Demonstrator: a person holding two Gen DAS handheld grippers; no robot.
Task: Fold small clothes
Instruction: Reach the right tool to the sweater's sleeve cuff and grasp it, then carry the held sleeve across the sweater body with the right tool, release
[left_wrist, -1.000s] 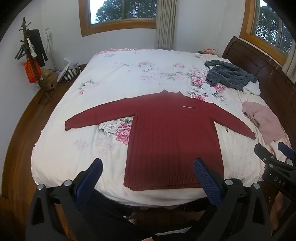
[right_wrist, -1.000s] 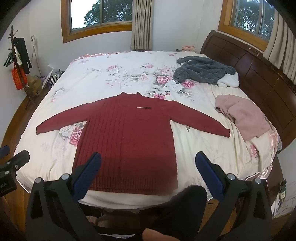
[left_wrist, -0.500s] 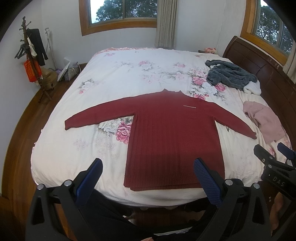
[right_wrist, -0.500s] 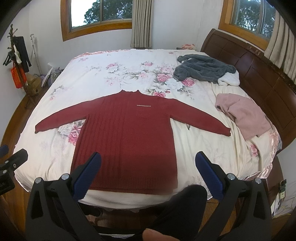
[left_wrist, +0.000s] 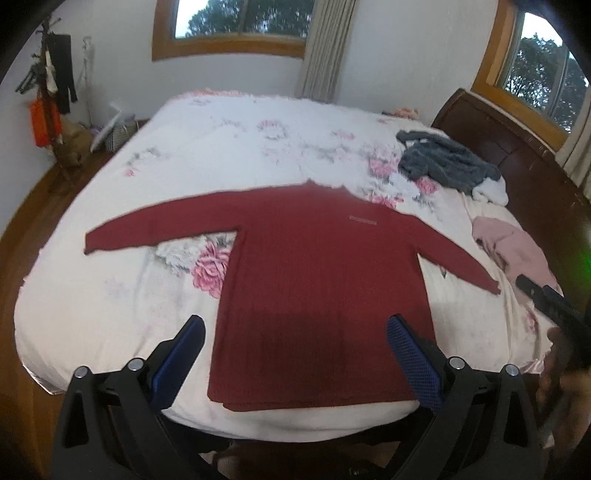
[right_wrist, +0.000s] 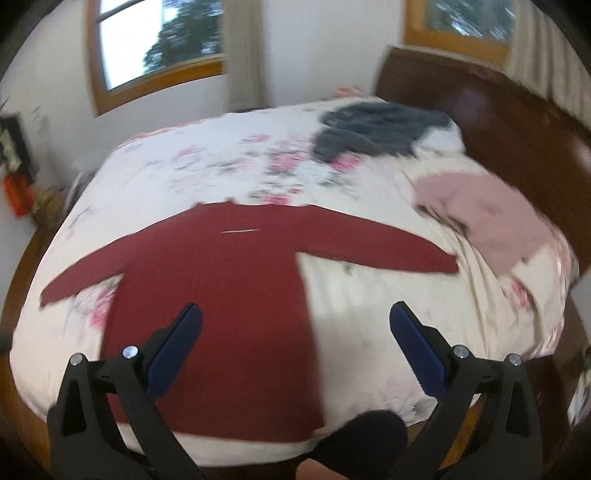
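Observation:
A dark red ribbed sweater (left_wrist: 317, 280) lies flat on the floral bedspread (left_wrist: 110, 295), sleeves spread out to both sides, hem at the near edge. In the right wrist view the same sweater (right_wrist: 221, 295) sits left of centre. My left gripper (left_wrist: 295, 325) hovers above the hem, open, nothing between its blue pads. My right gripper (right_wrist: 295, 314) is open too, above the sweater's right side and bare bedspread (right_wrist: 369, 314). The right gripper's black body (left_wrist: 546, 299) shows at the right edge of the left wrist view.
A grey fleece garment (left_wrist: 447, 166) and a pink garment (left_wrist: 513, 247) lie at the bed's right side by the dark wooden headboard (left_wrist: 517, 147). A coat stand (left_wrist: 51, 92) stands in the left corner. A dark knee (right_wrist: 362, 432) shows below the bed's near edge.
Both grippers have moved forward toward the bed and stay open. The right wrist view has swung right and is blurred; the sweater lies as before.

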